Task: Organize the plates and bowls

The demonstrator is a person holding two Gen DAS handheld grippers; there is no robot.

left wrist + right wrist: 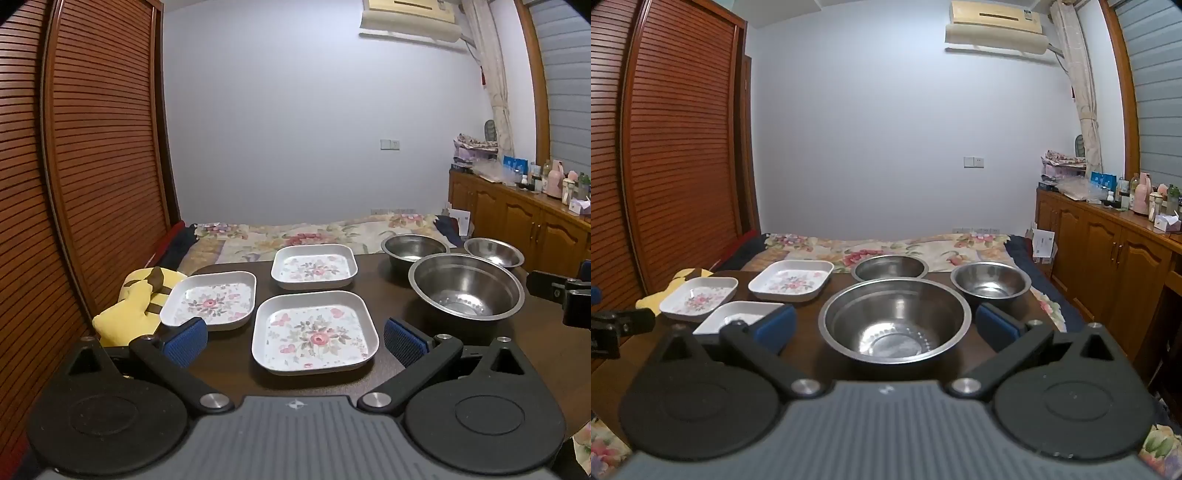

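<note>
The largest steel bowl (894,320) serves as the landmark on the surface (524,343). Behind it, slightly to the left, stands a second steel bowl (890,267); behind it to the right stands a third steel bowl (990,282). To its left lie three square plates: the nearest plate (314,331) just beside it, another plate (314,266) behind that one, and a third plate (210,300) farthest left, at the surface's left edge. Left of that plate, off the surface, lies a plush toy (136,306). Behind the bowl, beyond the surface's far edge, is a bed (886,247). To the bowl's right, well apart, a cabinet (1108,258) runs along the wall.
</note>
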